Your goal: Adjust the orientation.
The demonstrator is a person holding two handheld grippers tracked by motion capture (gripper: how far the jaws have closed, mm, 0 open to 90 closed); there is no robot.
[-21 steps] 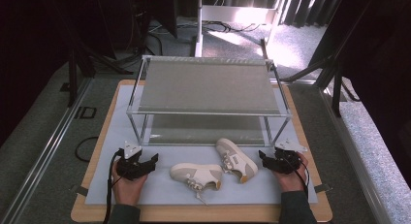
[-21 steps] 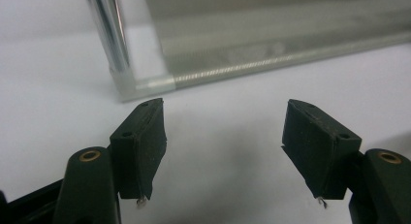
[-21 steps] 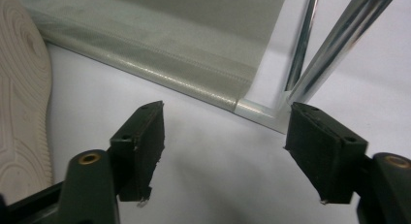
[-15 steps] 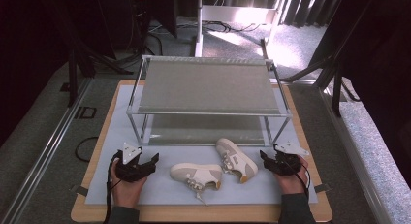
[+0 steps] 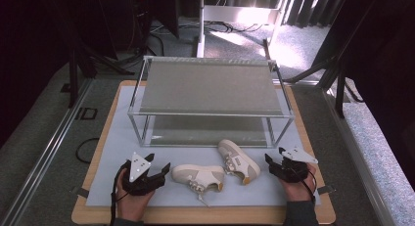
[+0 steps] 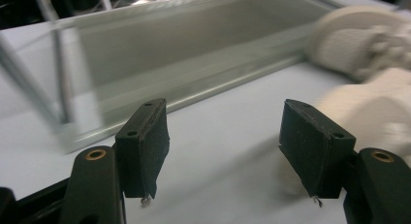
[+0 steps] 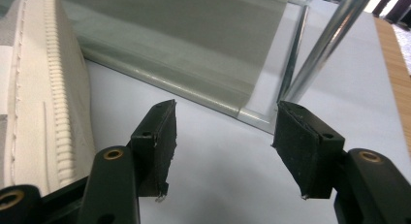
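Two cream lace-up shoes, the left shoe (image 5: 198,176) and the right shoe (image 5: 239,161), are lying on the desk's pale mat (image 5: 112,138) between the claws. The left claw (image 5: 160,171) and right claw (image 5: 268,162) are waiting wide open, holding nothing. Each should be reaching slowly for its nearest shoe.

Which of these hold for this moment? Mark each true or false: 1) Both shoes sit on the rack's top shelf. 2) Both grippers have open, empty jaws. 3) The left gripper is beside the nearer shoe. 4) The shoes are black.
1) False: the nearer shoe and the farther shoe lie on the white mat, in front of the rack.
2) True: the left gripper and the right gripper each show a clear gap with nothing between the pads.
3) True: it lies just left of that shoe.
4) False: both are cream-white.
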